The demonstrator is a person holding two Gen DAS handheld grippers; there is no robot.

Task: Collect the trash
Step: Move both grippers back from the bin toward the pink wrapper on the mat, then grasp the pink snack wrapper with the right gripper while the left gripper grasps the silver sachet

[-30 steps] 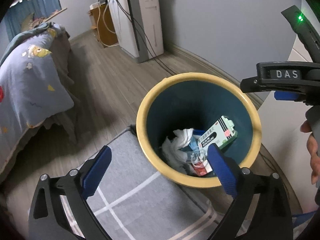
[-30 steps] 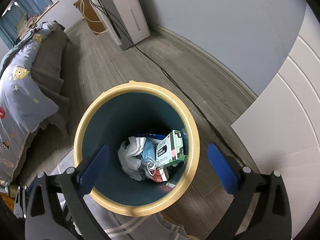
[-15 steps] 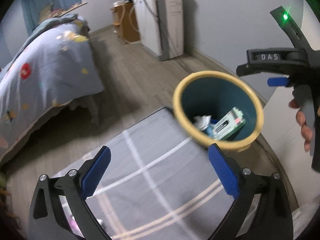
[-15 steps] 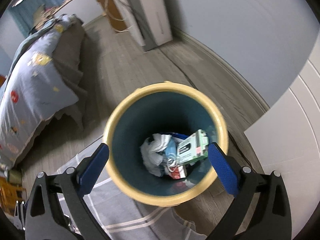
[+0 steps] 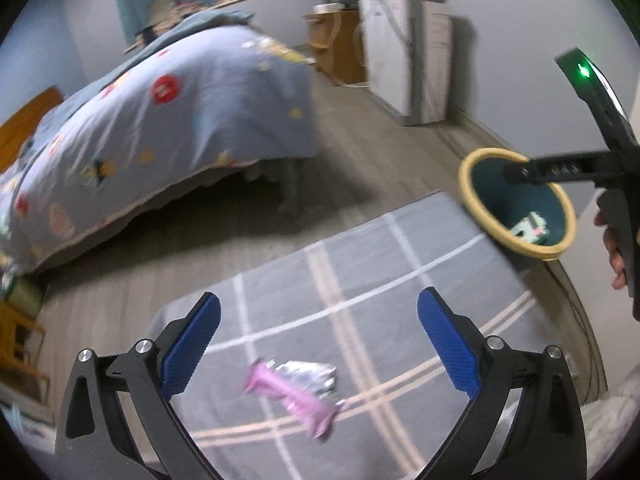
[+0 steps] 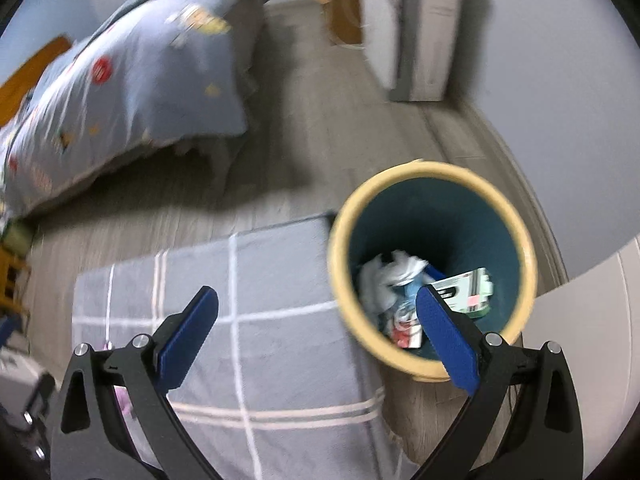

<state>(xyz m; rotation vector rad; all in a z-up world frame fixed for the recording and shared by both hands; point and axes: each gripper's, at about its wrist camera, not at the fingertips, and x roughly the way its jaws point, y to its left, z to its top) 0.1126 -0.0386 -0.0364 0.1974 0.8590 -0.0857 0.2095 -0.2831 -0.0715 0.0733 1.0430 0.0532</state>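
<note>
A pink wrapper (image 5: 294, 398) and a crumpled silver foil piece (image 5: 310, 372) lie together on the grey checked rug (image 5: 360, 280), just below and between the fingers of my left gripper (image 5: 318, 342), which is open and holds nothing. The yellow-rimmed teal bin (image 6: 434, 268) stands at the rug's corner, with white tissue (image 6: 390, 276), a green-white box (image 6: 466, 290) and other trash inside. My right gripper (image 6: 316, 340) is open and empty, its right finger over the bin's near rim. The same bin (image 5: 516, 202) shows at right in the left wrist view, behind the right gripper's body.
A bed with a blue patterned quilt (image 5: 160, 120) fills the left. A white appliance (image 5: 408, 52) and a wooden stand (image 5: 336, 44) sit by the far wall. A white cabinet panel (image 6: 584, 340) stands right of the bin. A hand (image 5: 614, 248) holds the right gripper.
Both views have swung left, away from the bin. The rug and bed now fill the left wrist view, and the pink wrapper and foil have come into sight. Both grippers stayed open.
</note>
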